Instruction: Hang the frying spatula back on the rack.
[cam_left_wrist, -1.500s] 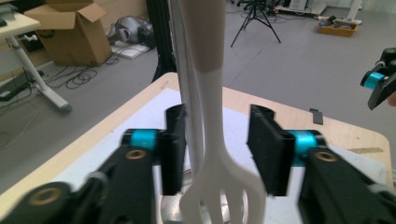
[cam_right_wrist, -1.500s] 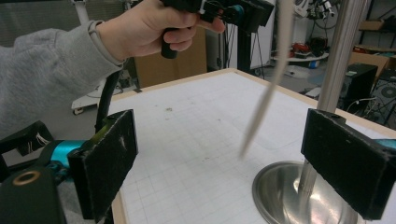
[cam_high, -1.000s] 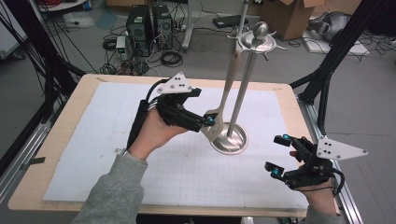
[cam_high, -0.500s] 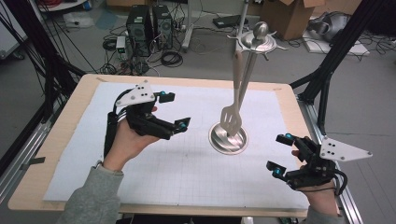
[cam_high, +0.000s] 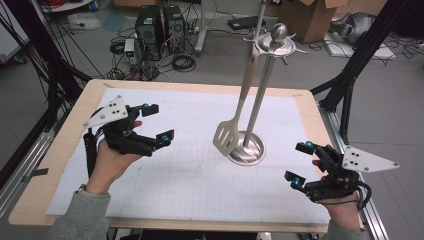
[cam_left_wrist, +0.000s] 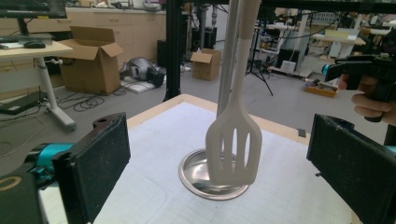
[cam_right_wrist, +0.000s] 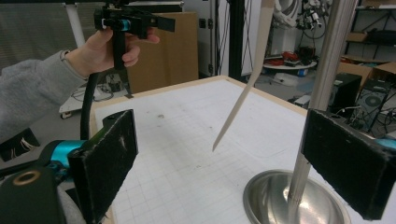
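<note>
Table of pale wood (cam_high: 60, 165) carried a white gridded mat (cam_high: 185, 170). Metal utensil stand with round steel base (cam_high: 248, 148) stood right of centre on the mat. Cream slotted plastic spatula (cam_high: 228, 136) hung from the stand's top, blade just above the base. Left gripper (cam_high: 157, 122), jaws apart, hovered left, well clear. Right gripper (cam_high: 299, 164), jaws apart, sat near the right edge.

One counter (cam_high: 60, 200) carries one gridded white mat (cam_high: 175, 175) and one metal stand (cam_high: 252, 125) with a round base. One slotted spatula (cam_high: 226, 137) hangs from the stand. Two hand-held grippers: the left gripper (cam_high: 155, 122) and the right gripper (cam_high: 301, 162).
</note>
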